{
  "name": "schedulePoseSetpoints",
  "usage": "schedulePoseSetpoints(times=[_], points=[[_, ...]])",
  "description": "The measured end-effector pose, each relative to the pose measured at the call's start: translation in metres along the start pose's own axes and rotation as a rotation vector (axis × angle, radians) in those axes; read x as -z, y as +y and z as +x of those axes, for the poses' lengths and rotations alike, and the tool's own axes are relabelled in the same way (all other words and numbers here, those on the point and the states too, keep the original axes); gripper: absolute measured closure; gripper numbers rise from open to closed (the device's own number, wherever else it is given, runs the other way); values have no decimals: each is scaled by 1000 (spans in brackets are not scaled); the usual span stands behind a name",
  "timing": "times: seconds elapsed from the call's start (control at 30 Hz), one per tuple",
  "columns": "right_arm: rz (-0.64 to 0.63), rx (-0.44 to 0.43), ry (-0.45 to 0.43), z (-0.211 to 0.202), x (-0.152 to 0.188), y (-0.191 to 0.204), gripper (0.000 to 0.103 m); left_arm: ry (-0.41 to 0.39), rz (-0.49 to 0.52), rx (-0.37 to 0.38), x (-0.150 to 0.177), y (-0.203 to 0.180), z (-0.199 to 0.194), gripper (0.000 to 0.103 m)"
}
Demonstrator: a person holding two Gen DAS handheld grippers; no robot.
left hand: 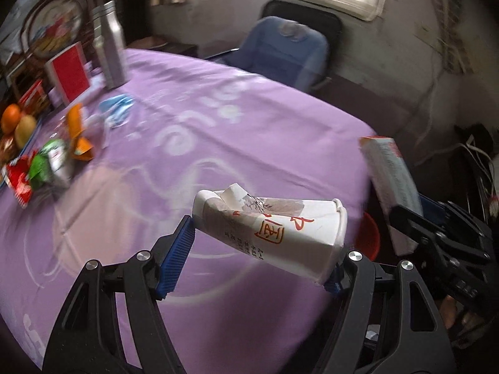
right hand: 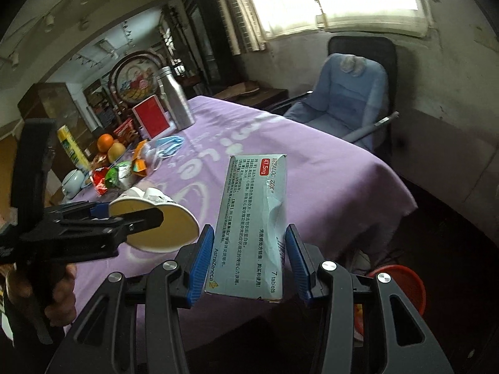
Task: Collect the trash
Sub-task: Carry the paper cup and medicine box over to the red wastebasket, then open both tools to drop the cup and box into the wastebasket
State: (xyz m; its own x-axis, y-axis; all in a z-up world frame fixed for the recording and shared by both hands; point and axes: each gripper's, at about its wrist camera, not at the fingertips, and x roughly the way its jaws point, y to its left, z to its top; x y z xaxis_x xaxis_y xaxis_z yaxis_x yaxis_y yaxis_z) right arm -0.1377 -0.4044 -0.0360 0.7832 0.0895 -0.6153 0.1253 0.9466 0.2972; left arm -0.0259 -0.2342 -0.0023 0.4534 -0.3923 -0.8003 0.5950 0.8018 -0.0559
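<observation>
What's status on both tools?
Left tool shut on crushed paper cup. Right tool shut on medicine box. Red bin low right, path open. Wrappers on table.

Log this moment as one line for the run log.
left gripper: holds crushed paper cup | right gripper: holds medicine box | red bin: below right | wrappers: on table

A table covered by a purple cloth with white swirls (left hand: 249, 143) is seen. Toward the upper left, a silver metal bottle (left hand: 110, 46), a red box (left hand: 69, 74), blue face masks (left hand: 118, 109) and crumpled snack wrappers (left hand: 50, 162) are spread on it.
</observation>
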Motion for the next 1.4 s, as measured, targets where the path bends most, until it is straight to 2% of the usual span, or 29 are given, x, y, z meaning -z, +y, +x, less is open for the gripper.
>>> schedulePoseSetpoints(times=[0.23, 0.43, 0.63, 0.93, 1.1, 1.2, 1.33, 1.4], points=[[72, 61, 12, -11, 18, -52, 56, 15, 123, 51, 3, -69, 9, 33], [164, 136, 29, -21, 41, -112, 56, 47, 257, 104, 16, -136, 24, 33], [282, 215, 101, -14, 81, -178, 56, 124, 363, 118, 28, -189, 65, 33], [411, 233, 257, 31, 136, -243, 56, 272, 482, 163, 48, -246, 153, 33], [511, 236, 342, 68, 164, -283, 56, 399, 446, 187, 51, -255, 235, 33], [595, 204, 387, 92, 177, -304, 56, 456, 421, 189, 53, -262, 281, 33], [713, 174, 454, 123, 198, -334, 56, 536, 380, 183, 60, -268, 327, 33], [744, 160, 455, 131, 201, -343, 56, 560, 362, 168, 62, -273, 344, 34]])
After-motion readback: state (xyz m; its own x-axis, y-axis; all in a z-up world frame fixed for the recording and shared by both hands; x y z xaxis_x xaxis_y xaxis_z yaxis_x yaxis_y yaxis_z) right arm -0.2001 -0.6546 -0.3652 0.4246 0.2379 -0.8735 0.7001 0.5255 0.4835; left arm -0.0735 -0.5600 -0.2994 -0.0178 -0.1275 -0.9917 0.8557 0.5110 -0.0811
